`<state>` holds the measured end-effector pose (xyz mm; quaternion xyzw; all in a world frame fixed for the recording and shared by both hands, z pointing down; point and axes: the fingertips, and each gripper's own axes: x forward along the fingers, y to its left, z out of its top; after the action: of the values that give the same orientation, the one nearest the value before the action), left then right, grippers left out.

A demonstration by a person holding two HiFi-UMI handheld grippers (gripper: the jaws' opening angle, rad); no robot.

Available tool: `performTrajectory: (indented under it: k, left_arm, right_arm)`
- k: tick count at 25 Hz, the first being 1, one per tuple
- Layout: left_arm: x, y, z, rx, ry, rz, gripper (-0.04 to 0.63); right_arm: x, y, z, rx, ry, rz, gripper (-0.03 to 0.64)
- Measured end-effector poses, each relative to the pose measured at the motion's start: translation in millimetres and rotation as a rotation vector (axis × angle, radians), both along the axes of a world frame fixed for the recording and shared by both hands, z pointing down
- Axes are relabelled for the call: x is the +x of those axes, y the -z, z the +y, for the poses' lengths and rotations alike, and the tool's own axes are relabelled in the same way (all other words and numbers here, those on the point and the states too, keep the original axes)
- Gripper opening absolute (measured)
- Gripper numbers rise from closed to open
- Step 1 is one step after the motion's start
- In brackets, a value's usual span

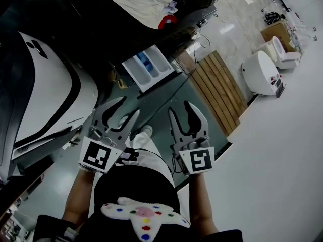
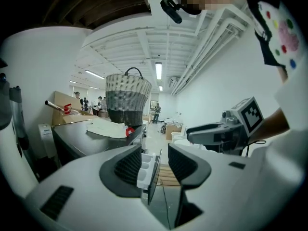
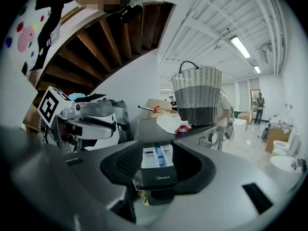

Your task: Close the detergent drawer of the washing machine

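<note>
The detergent drawer [image 1: 150, 67] is seen pulled out from the front of the washing machine [image 3: 154, 126], with its white compartments and a blue insert exposed. Both tools are held in the air short of it, side by side, and no contact with it is made. The left tool [image 1: 130, 106] is held with its jaws spread and nothing pinched; the drawer is framed in the gap beyond them. The right tool [image 1: 179, 107] is likewise spread and empty, and the drawer's dark front panel is seen between its jaws, untouched. On the machine's top a white cloth [image 1: 139, 1], a small red item [image 1: 167, 20] and a woven basket [image 3: 196, 95] are set. A slatted wooden board [image 1: 219, 92] is laid on the floor beside the machine.
</note>
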<state>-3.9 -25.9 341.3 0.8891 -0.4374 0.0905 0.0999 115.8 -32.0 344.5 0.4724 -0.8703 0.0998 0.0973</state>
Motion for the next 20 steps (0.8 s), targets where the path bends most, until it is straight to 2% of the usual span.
performTrajectory:
  k: [6, 20]
  left_arm:
    - [1, -11, -3, -0.006, 0.037, 0.026, 0.173]
    - [-1, -58, 0, -0.068, 0.094, -0.026, 0.173]
  right_arm:
    - [2, -13, -7, -0.009, 0.044, 0.015, 0.178]
    - [13, -54, -27, -0.042, 0.075, 0.031, 0.179]
